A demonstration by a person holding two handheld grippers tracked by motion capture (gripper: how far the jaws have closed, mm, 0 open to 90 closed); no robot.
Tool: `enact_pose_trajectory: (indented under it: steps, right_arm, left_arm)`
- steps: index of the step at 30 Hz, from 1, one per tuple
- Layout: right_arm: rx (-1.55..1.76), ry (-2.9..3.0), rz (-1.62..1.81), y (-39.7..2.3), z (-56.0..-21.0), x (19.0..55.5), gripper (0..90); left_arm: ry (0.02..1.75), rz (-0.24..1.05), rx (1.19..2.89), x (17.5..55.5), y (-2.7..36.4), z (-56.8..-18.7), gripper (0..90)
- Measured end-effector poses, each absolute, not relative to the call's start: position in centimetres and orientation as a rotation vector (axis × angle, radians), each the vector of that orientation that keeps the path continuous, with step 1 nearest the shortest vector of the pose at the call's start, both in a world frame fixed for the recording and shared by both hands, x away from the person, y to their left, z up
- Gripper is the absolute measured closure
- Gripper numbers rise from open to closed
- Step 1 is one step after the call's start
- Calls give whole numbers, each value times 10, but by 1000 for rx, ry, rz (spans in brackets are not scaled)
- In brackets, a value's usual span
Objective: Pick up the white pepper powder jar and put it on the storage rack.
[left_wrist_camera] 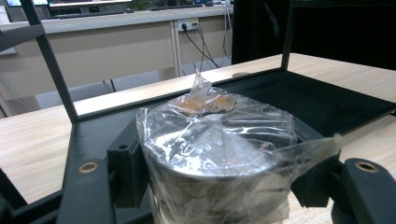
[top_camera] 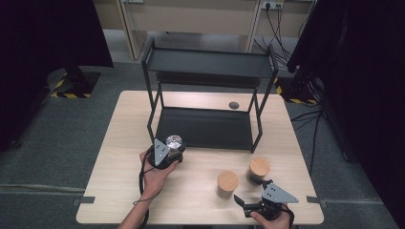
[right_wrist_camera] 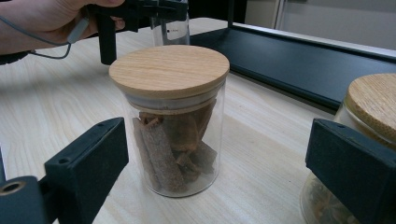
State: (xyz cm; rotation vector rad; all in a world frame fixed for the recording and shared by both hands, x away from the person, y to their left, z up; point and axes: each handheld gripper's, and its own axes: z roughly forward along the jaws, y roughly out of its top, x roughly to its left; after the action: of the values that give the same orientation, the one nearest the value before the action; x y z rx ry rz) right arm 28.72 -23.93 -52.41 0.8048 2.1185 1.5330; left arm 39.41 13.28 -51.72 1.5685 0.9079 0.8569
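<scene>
1. left gripper [top_camera: 173, 151] near the front left corner of the rack [top_camera: 205, 128], held in the person's left hand [top_camera: 155, 174].
2. its jaws are closed on a wrapped jar [left_wrist_camera: 217, 154], one pad pressing each side; clear film covers the jar's top and bunches up into a peak.
3. in the high view the wrapped jar's shiny top sits just in front of the rack's lower shelf [top_camera: 200, 125], at its left end.
4. in the left gripper view the rack's lower shelf lies directly behind the jar, a thin upright post to the left and another farther back on the right.
5. cannot tell whether the wrapped jar rests on the table [top_camera: 119, 157] or is lifted clear of it.
6. right gripper [top_camera: 249, 204] at the table's front edge, right of centre, jaws spread wide and gripping nothing.
7. in the right gripper view a cork-lid jar [right_wrist_camera: 172, 119] stands upright on the table between the two jaws, touching neither; brown bark-like pieces inside.
8. second cork-lid jar [top_camera: 259, 170] just to the right and slightly farther back, near the rack's right leg; the two jars are near one another but apart.
9. rack has two dark shelves, upper one bare; a small dark disc [top_camera: 234, 105] lies on the table behind it.
</scene>
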Motion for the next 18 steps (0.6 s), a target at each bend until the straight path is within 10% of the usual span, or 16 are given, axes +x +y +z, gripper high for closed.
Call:
enact_pose_trajectory:
  steps: [18]
  right_arm:
    - [802,2119,1531,-239,-524,287,60]
  left_arm:
    - [885,877,1533,395,135,-492,349]
